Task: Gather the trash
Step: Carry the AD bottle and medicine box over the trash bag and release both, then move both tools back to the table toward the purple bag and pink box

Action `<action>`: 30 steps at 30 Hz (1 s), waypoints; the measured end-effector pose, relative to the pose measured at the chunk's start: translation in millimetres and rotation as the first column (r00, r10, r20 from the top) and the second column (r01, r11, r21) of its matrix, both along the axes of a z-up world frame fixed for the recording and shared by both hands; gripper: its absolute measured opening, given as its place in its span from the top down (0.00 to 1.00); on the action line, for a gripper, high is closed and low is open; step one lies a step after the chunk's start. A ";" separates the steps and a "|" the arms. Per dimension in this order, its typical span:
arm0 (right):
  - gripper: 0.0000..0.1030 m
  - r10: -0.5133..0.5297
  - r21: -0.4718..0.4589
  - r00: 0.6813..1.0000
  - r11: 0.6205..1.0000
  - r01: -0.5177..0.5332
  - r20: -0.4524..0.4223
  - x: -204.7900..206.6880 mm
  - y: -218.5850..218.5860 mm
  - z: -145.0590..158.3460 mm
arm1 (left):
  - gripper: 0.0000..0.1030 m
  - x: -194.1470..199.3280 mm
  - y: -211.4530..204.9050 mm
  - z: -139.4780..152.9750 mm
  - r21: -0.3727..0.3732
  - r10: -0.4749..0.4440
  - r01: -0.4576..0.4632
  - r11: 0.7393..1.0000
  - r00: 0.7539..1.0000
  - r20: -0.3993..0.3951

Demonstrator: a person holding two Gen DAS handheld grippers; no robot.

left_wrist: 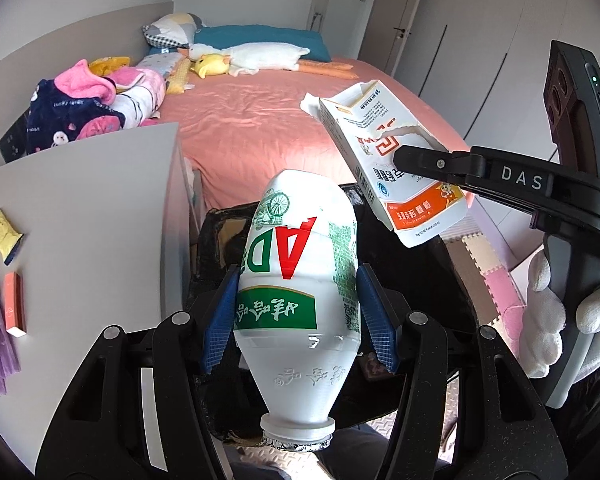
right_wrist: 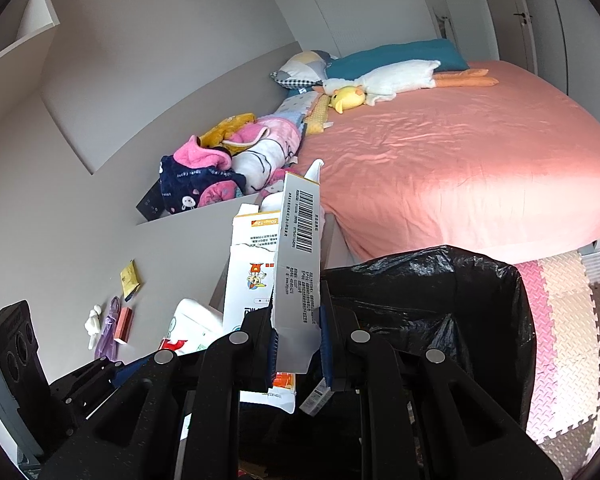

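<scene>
Your left gripper (left_wrist: 298, 316) pinches the white drink bottle (left_wrist: 296, 280) mid-frame; it looks light, smooth and slippery, so keep holding its wide middle. Your right gripper (right_wrist: 298, 344) squeezes the torn medicine box (right_wrist: 296, 256), thin and easily crushed, above the black trash bag (right_wrist: 440, 280).

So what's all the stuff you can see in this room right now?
bottle: one, white with green and red print, upside down in the left hand-held gripper
carton: one, torn, white and orange, pinched in the right hand-held gripper
bin bag: one, black, below both
bed: one, pink sheet
goose toy: one, white, on the bed
clothes: one pile, pink and navy, beside the bed
yellow packet: one, on the grey top
orange box: one, same top
gloved hand: one, white
</scene>
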State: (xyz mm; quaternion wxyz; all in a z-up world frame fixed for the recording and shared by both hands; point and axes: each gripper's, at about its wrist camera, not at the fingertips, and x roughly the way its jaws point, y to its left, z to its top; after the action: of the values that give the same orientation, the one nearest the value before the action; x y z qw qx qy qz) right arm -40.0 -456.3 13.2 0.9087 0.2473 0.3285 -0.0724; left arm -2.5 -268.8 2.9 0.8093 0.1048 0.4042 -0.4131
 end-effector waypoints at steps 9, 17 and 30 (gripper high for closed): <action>0.83 -0.030 0.002 1.000 1.000 0.030 -0.004 -8.8 -15.1 -3.2 | 0.45 -2.0 -14.9 -4.0 0.012 -0.032 0.032 0.999 0.999 -0.002; 0.82 -0.062 -0.039 0.998 0.997 0.061 -0.027 -11.0 -22.4 -3.3 | 0.40 -1.4 -26.6 -6.6 0.033 -0.055 0.055 0.998 0.998 0.008; 0.27 -0.116 -0.084 0.993 0.990 0.116 -0.004 -17.8 -29.3 6.6 | 0.06 2.4 -10.9 3.3 0.039 0.023 -0.027 0.999 0.995 0.102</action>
State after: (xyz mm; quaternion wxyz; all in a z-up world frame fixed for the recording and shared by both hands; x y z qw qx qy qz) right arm -57.8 -485.6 19.8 0.9111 0.2272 0.3141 -0.1399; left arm -0.1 -279.7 6.2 0.8316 0.1367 0.3721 -0.3890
